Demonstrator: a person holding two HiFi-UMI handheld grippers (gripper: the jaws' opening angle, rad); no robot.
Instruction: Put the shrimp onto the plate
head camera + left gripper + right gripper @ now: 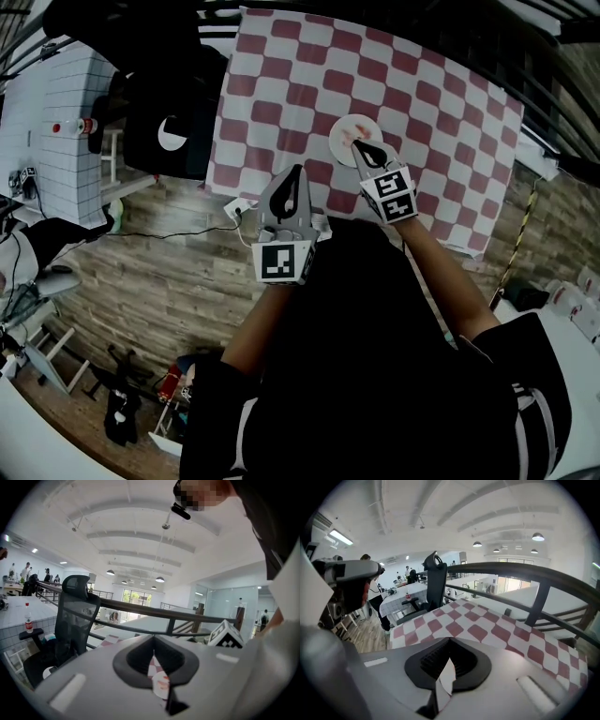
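A white plate (337, 141) lies on the red-and-white checked tablecloth (394, 84). Something pinkish, apparently the shrimp (354, 136), rests on it. My right gripper (364, 148) hovers over the plate's near edge, jaws together and nothing seen between them. The left gripper (296, 176) hangs over the cloth's near edge, left of the plate, also shut and empty. In the left gripper view, the slit between the pads (140, 660) shows a strip of cloth and the plate with orange-pink marks (161, 684). The right gripper view shows only a white sliver between the pads (461, 660).
A black office chair (173, 122) stands at the table's left side. Beyond it is a white-tiled table (56, 112) with a small bottle (77, 126). A power strip with cable (234, 208) lies on the wooden floor. A dark railing (511, 569) runs behind the table.
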